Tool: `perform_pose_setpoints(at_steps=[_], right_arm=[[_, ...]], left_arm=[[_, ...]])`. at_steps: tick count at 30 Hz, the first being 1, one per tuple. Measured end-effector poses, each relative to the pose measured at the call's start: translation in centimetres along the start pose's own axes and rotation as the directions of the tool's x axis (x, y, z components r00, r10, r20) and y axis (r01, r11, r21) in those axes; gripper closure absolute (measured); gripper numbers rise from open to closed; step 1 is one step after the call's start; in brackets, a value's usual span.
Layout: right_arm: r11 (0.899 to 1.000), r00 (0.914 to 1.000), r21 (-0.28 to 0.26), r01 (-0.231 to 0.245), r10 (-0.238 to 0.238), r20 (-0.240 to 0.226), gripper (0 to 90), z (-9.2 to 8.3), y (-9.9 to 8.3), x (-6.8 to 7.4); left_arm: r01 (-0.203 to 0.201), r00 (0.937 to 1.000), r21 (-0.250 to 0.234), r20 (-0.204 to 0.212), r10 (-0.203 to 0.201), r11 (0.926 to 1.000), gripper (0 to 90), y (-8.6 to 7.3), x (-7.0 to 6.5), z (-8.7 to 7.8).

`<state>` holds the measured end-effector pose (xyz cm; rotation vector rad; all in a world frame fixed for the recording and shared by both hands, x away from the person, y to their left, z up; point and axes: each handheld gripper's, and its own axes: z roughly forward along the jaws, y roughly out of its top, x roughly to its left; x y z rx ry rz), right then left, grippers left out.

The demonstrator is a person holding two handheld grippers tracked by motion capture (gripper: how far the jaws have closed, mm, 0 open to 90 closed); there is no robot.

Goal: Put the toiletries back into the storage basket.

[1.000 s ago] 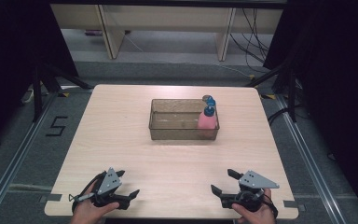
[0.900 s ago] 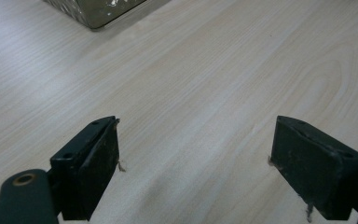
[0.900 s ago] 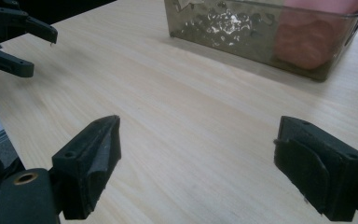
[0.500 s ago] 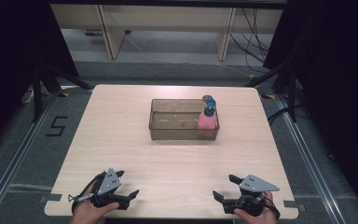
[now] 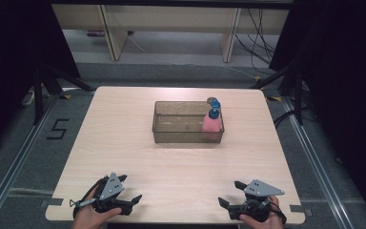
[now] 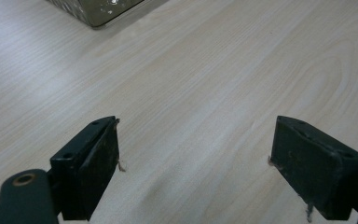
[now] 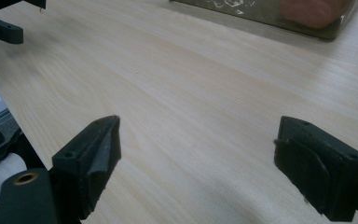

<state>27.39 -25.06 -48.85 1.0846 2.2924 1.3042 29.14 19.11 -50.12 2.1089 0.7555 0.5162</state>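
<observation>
- Table [image 5: 124, 143] of pale wood under both grippers, bare between and just ahead of the fingers.
- Left gripper [image 5: 130, 188] held low at the near left edge, fingers [image 6: 93, 158] spread wide, nothing between them but wood grain.
- Right gripper [image 5: 229, 193] held low at the near right edge, fingers [image 7: 93, 154] spread just as wide, nothing gripped.
- Clear bin [image 5: 171, 135] well ahead of both sets of fingertips, out at the middle of the tabletop, touching neither gripper.
- Seen past the left fingers as a corner at the top of the left gripper view [image 6: 93, 11]; seen past the right fingers as a long wall along the top of the right gripper view [image 7: 242, 11].
- Pink bottle [image 5: 211, 125] with a blue cap standing upright at the bin's right end, far beyond the right fingers, showing as a pink blur through the wall [image 7: 312, 11].
- Second blue cap [image 5: 213, 102] just behind the bottle, body hidden.
- Left gripper also visible far off past the right fingers [image 7: 2, 21].
</observation>
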Motion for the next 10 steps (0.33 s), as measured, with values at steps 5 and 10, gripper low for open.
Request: perform_pose_setpoints(at_steps=[5, 10], right_arm=[[1.000, 1.0000, 0.010, -0.004, 0.004, 0.001, 15.6, 0.23, -0.07, -0.04], [0.998, 0.9988, 0.028, -0.049, 0.049, 0.002, 15.7, 0.21, -0.07, 0.16]], left_arm=[[-0.013, 0.9999, 0.011, 0.000, 0.013, 0.9999, 14.8, -0.01, 0.11, -0.07], [-0.001, 1.0000, 0.010, -0.010, 0.001, 0.9999, 14.8, -0.03, 0.09, -0.01]])
